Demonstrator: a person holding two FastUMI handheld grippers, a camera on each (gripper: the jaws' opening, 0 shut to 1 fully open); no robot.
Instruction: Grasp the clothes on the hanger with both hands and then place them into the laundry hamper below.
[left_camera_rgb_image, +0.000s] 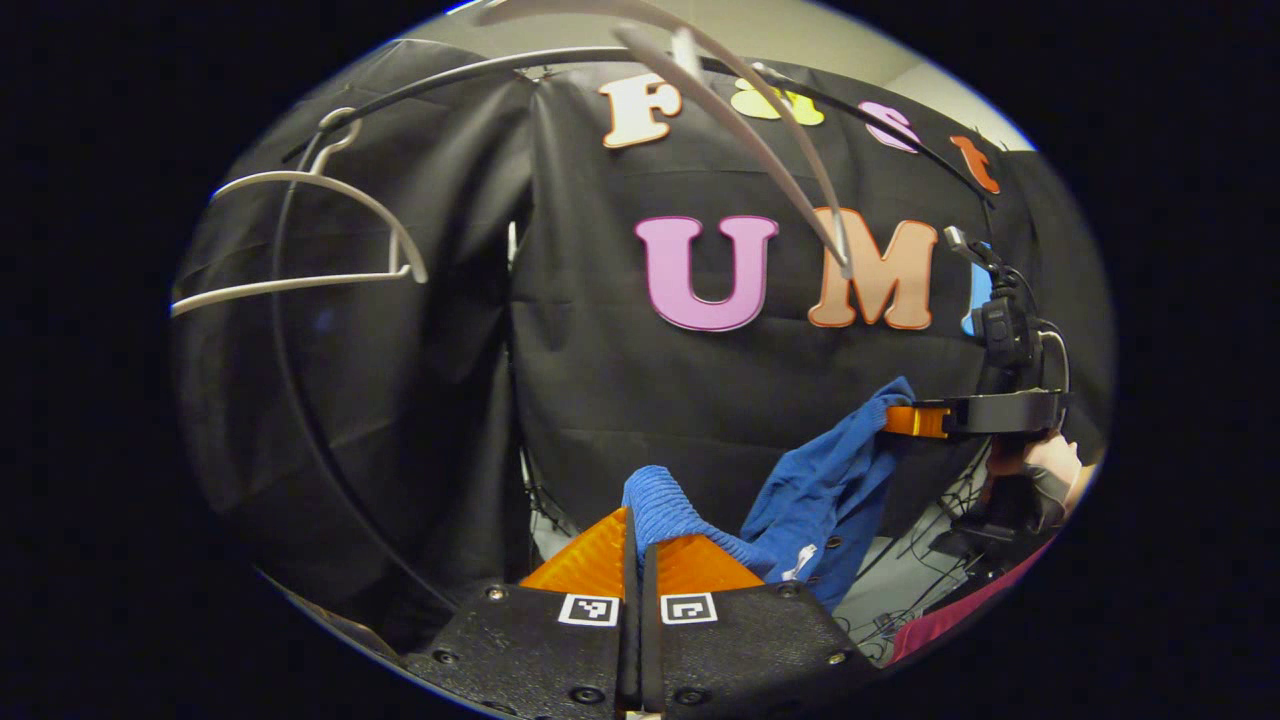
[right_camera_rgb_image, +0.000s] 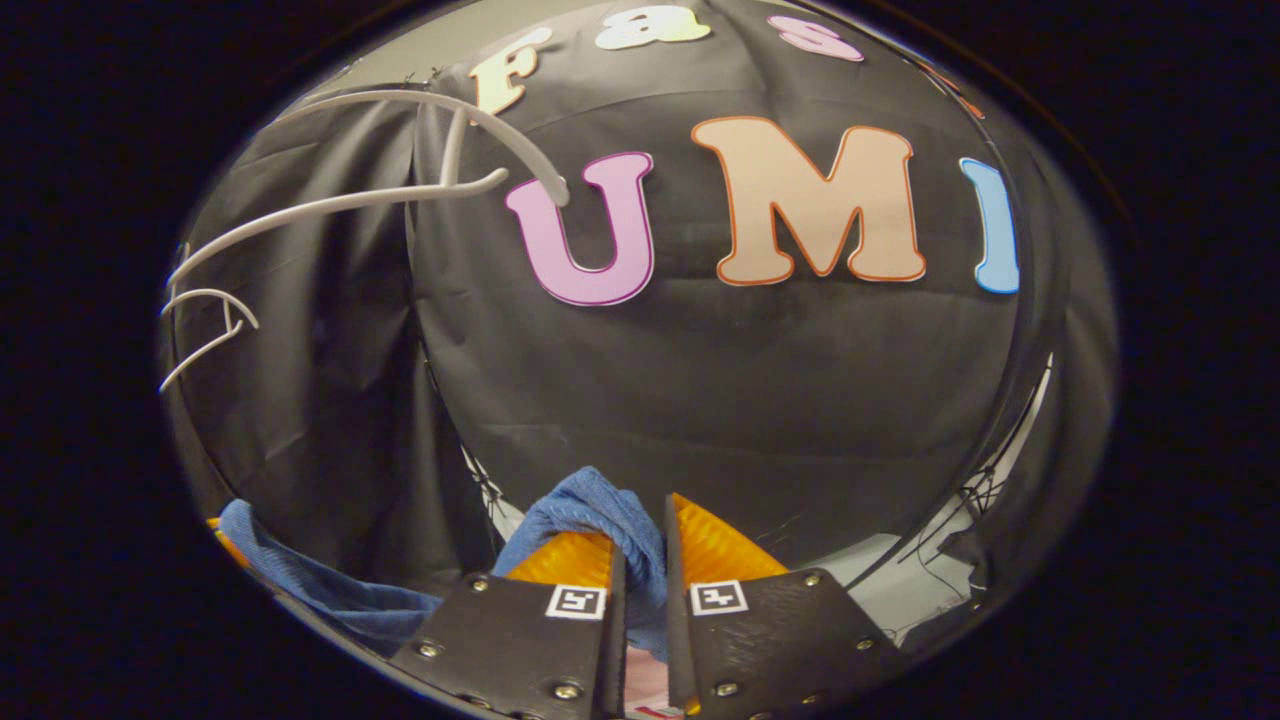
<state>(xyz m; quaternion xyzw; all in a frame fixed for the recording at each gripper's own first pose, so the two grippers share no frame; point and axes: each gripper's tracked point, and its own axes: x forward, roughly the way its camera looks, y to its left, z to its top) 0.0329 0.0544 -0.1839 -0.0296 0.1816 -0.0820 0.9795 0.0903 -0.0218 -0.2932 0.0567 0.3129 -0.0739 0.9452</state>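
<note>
A blue knit garment (left_camera_rgb_image: 820, 490) hangs stretched between both grippers, below the bare white hangers. In the left gripper view my left gripper (left_camera_rgb_image: 636, 525) is shut on a ribbed blue fold of it. Farther right in that view the right gripper (left_camera_rgb_image: 915, 420), held by a hand (left_camera_rgb_image: 1050, 465), pinches the garment's other end. In the right gripper view my right gripper (right_camera_rgb_image: 640, 535) is shut on a bunch of the blue cloth (right_camera_rgb_image: 590, 510), which trails off to the lower left. One white hanger (left_camera_rgb_image: 760, 130) hangs empty overhead on the black rail.
A second empty white hanger (left_camera_rgb_image: 310, 235) hangs at the left on the dark curved rail (left_camera_rgb_image: 430, 85). Both hangers (right_camera_rgb_image: 400, 190) also appear upper left in the right gripper view. Black cloth walls stand behind. Cables (left_camera_rgb_image: 930, 540) lie on the pale floor at the lower right.
</note>
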